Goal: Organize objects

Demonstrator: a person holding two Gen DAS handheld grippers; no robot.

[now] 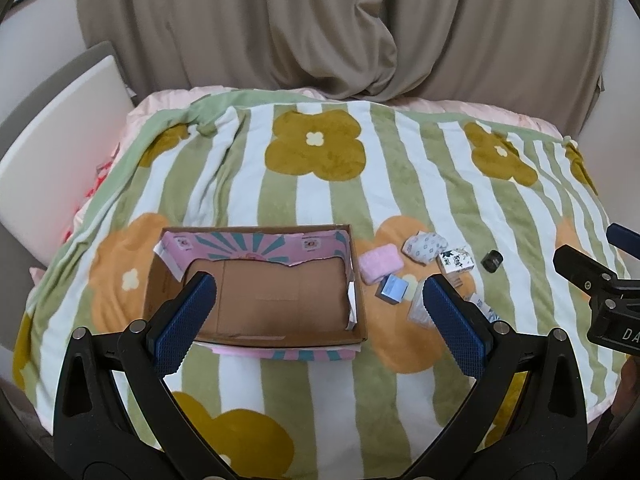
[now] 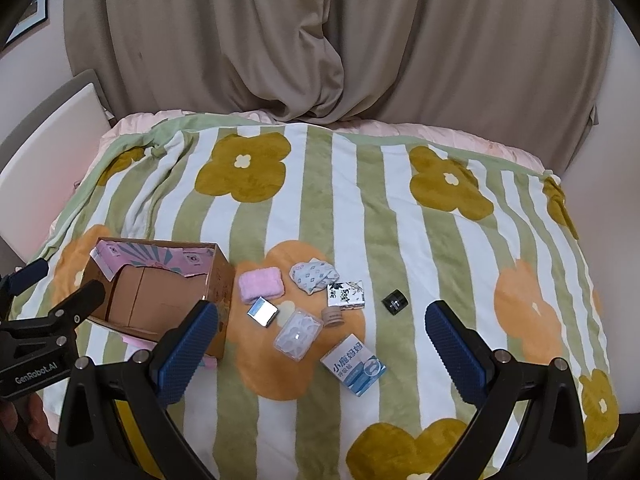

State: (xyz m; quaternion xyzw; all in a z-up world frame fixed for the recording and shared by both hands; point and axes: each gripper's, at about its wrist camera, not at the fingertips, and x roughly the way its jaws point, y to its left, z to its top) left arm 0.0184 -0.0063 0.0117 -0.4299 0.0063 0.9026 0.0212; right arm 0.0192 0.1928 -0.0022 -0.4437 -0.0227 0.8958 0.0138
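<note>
An open cardboard box [image 1: 256, 300] with pink lining lies on the blanket; it also shows in the right wrist view [image 2: 160, 300]. Right of it lie a pink towel [image 2: 262, 289], a blue patterned cloth [image 2: 314, 277], a silver-blue box [image 2: 262, 312], a clear plastic case [image 2: 298, 334], a black-and-white pack [image 2: 345, 295], a small brown jar [image 2: 333, 317], a small black object [image 2: 394, 301] and a blue-and-white box [image 2: 354, 364]. My left gripper [image 1: 320, 320] is open above the box's near edge. My right gripper [image 2: 320, 344] is open above the loose items.
A green-and-white striped flower blanket [image 2: 400, 220] covers the bed. Beige curtains [image 2: 320, 40] hang behind it. A white board [image 1: 60, 152] leans at the left. The right gripper's body shows at the right edge of the left wrist view [image 1: 600, 292].
</note>
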